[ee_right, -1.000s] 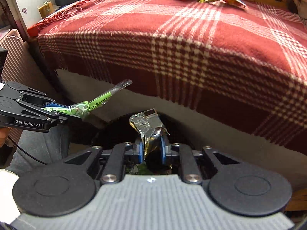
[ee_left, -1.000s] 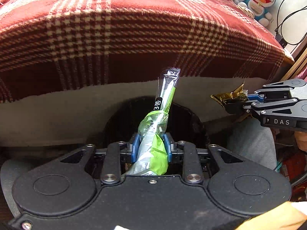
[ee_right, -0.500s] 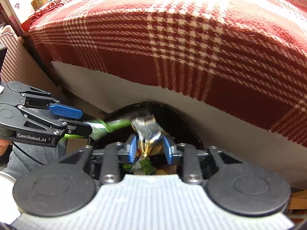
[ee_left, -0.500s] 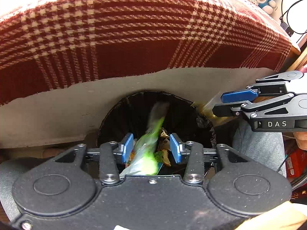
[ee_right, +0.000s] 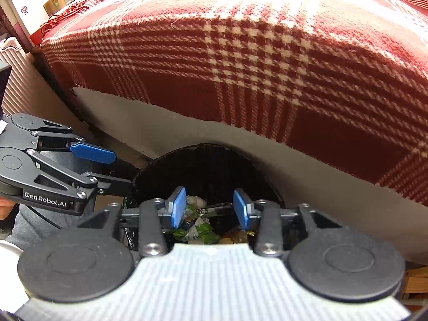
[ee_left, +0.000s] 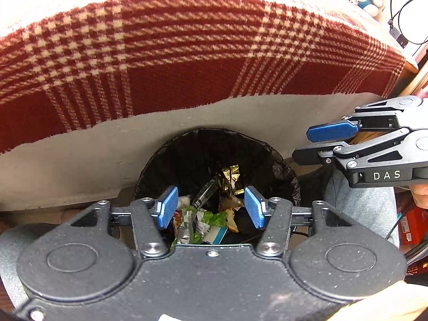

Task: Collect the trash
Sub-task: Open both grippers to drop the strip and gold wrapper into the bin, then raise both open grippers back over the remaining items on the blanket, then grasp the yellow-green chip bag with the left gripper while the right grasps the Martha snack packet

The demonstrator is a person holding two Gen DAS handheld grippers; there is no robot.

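hovering over the black-lined bin (ee_left: 187,157), both my grippers point steeply down into its mouth. my left gripper (ee_left: 211,211) has just been opening and its blue pads now stand apart with nothing between them. my right gripper (ee_right: 210,208) has done the same, and it too is empty.

the trash is already in the bin, straight below my fingers. the green-and-clear wrapper (ee_left: 200,214) lies among the other scraps, its long axis running roughly from my left gripper's body toward the far wall, clear end pointing away and a little right. in the right wrist view it (ee_right: 214,210) shows as a strip crossing between the two pads, well beneath them. the gold foil wrapper (ee_left: 228,178) sits crumpled just beyond it, near the middle of the bin, with no real long axis.

so nothing here needs gripping, i judge. the next trash must be up on the red plaid blanket (ee_right: 267,53), above and beyond the bin. i can't see any piece on it from here, so i can't say which hand is nearer. both must lift clear of the rim first.
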